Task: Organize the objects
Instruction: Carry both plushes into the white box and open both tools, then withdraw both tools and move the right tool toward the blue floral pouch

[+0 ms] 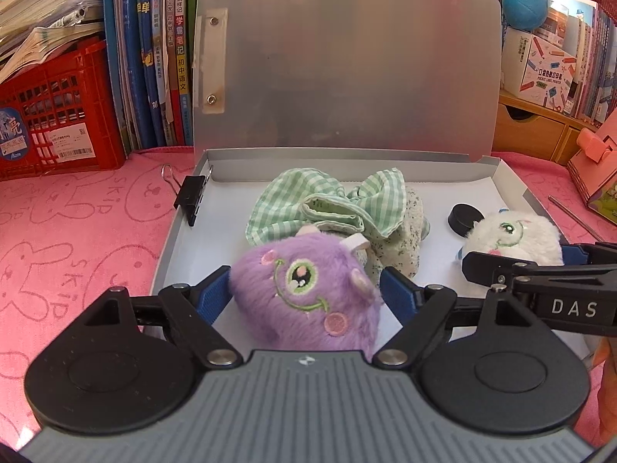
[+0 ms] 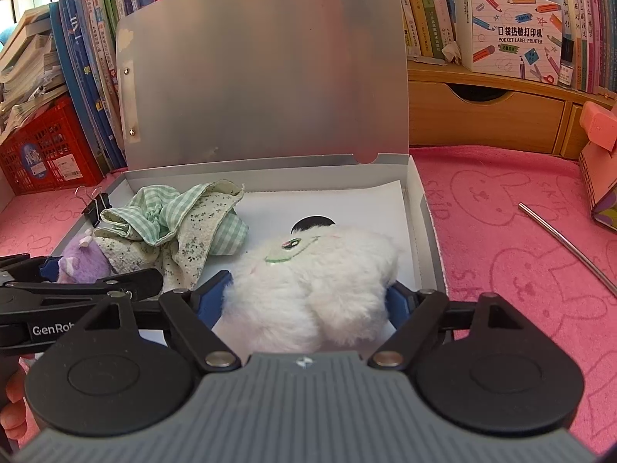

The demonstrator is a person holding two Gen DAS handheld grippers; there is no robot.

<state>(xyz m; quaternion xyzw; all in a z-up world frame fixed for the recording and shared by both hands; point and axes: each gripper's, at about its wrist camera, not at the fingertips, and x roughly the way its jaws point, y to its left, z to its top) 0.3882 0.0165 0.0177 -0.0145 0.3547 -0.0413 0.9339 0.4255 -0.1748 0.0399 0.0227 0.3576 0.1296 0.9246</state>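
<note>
Two hand-held grippers reach side by side into an open grey box point(image 1: 181, 227) on a pink towel point(image 1: 77, 231). The left gripper point(image 1: 304, 293) straddles a fluffy purple plush toy point(image 1: 308, 293) with an embroidered green eye and pink cheeks; its blue pads point(image 1: 214, 295) stand just at the fur, with no clear squeeze visible. The right gripper point(image 2: 308, 301) likewise brackets a fluffy white plush toy point(image 2: 312, 285), jaws wide, pads at its sides. Both toys rest on the box's white floor. Behind them lies a crumpled green checked cloth point(image 1: 327, 208), and a black round cap point(image 1: 461, 219). A black binder clip point(image 1: 191, 198) grips the box's left wall. The lid stands upright.
</note>
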